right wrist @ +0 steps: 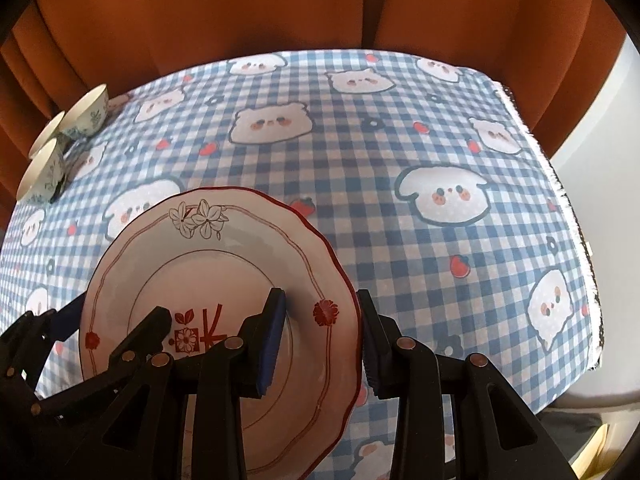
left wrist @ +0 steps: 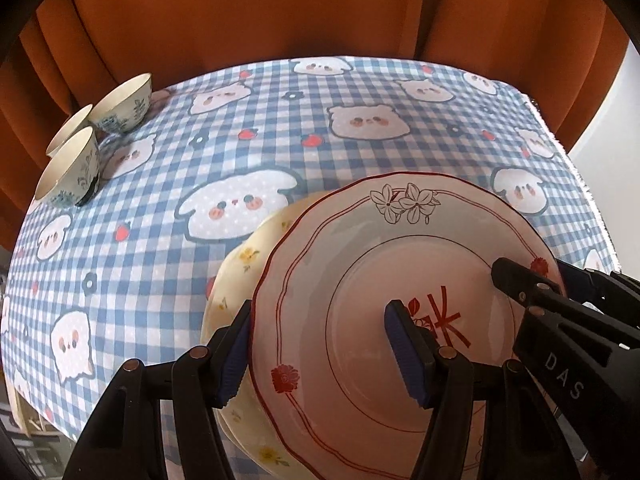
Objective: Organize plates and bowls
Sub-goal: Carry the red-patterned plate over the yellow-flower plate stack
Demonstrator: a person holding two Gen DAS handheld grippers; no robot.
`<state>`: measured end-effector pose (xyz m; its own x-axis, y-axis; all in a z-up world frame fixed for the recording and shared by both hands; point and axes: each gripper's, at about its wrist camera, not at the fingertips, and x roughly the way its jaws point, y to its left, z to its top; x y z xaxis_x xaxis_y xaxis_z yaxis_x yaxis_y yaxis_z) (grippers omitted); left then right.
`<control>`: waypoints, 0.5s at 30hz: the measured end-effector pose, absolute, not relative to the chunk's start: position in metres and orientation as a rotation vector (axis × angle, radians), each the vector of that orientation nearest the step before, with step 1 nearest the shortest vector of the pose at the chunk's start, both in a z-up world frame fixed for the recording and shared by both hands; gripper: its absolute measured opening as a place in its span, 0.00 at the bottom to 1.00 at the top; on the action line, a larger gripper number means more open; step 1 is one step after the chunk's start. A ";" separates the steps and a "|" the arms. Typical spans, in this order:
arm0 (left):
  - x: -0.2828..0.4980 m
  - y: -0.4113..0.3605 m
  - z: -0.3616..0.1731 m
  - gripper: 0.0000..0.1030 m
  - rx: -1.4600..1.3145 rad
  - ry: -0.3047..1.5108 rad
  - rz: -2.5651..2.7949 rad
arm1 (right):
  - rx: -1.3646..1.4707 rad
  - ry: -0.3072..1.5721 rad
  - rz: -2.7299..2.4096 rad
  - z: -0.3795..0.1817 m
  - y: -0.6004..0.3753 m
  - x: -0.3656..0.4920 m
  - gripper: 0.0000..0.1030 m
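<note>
A white plate with a red scalloped rim and flower prints lies on top of a cream plate with yellow flowers at the near side of the table. My left gripper straddles the red-rimmed plate's left rim, one finger over the plate, one outside, jaws still apart. My right gripper straddles the same plate at its right rim, jaws apart too. It also shows in the left wrist view. Three small blue-patterned bowls stand at the far left edge.
The table carries a blue checked cloth with cartoon animals. Orange curtains hang behind the table. The cloth's frayed right edge marks the table's end.
</note>
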<state>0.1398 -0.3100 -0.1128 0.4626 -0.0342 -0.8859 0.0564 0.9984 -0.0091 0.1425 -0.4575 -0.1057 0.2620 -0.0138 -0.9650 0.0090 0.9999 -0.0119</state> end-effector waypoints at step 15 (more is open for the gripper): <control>0.138 -0.312 -0.122 0.63 0.024 1.091 0.007 | 0.020 1.337 0.051 -0.124 -0.461 0.148 0.38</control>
<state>0.1378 -0.3124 -0.1221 0.4617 0.0176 -0.8869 0.0057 0.9997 0.0228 0.1480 -0.4609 -0.1244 0.2305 0.0488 -0.9718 -0.0256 0.9987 0.0441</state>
